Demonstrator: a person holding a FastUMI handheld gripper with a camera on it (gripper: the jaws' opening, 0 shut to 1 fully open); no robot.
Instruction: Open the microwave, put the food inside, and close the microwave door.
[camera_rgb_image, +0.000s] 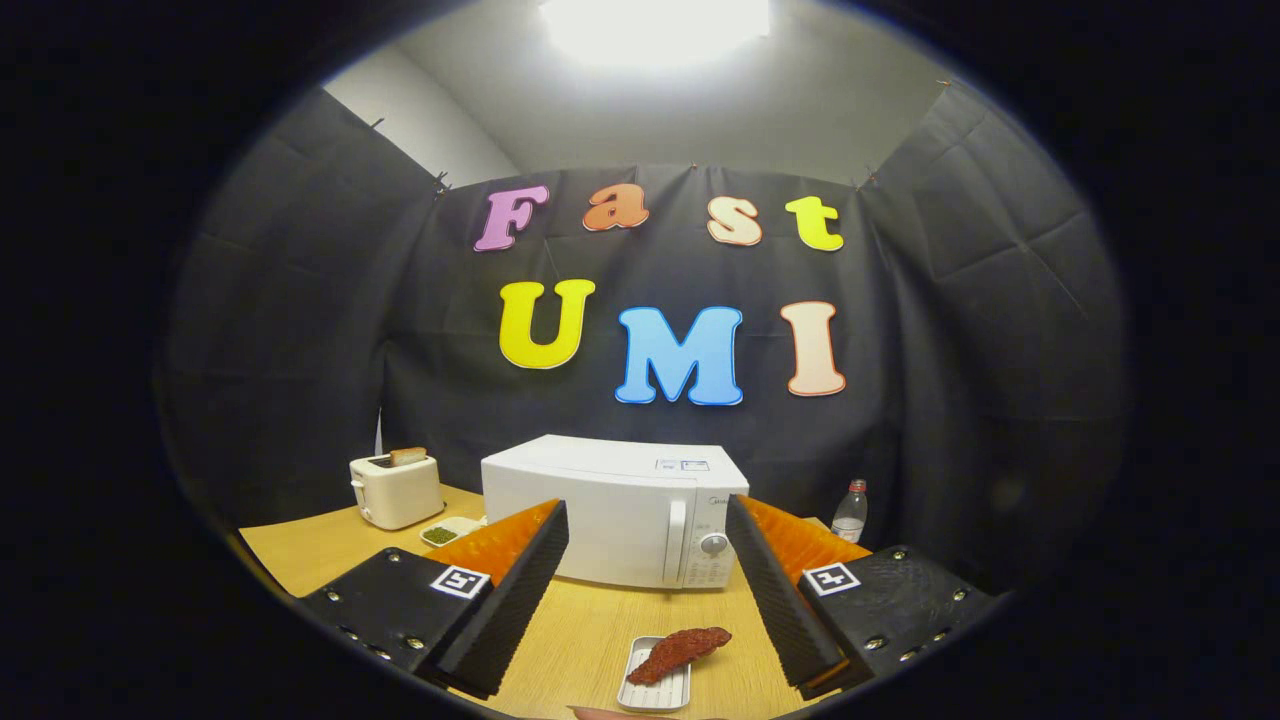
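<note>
The gripper (645, 590) hangs spread wide, grasping nothing. Between its fingers, near the light wooden worktop's (590, 630) front edge, a reddish-brown food strip (680, 652) overhangs a small white tray (655, 685). Beyond, the white microwave (610, 505) stands closed; fingers hide its lower corners.

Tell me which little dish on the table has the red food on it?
The small white tray lying between the hand-held gripper's open fingers, before the microwave; red food lies across it. The dish beside the toaster holds something green.

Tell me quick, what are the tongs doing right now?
Tongs: open, holding nothing; the food on its tray lies between the fingers.
</note>
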